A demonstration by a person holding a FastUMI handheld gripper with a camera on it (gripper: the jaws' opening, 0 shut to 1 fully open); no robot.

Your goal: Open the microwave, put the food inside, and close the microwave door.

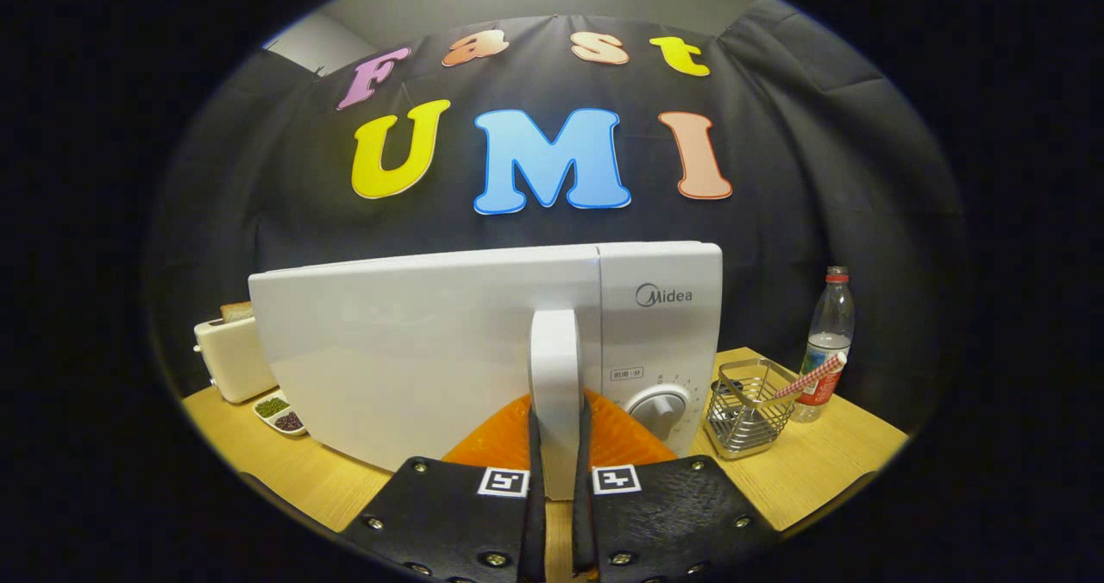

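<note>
A white microwave (660, 324) stands on the wooden table, straight ahead of me. Its white door (405, 350) is swung a little out toward me at the handle side. The upright white door handle (555, 367) sits between my two fingers, and my gripper (557, 445) is shut on it, a finger pressing each side. The control panel with a round dial (660, 410) is just right of the handle.
A cream toaster (231, 354) with bread stands left of the microwave, with a small divided dish of beans (280, 413) in front of it. Right of the microwave are a wire basket (749, 406) with a striped straw and a clear water bottle (828, 337).
</note>
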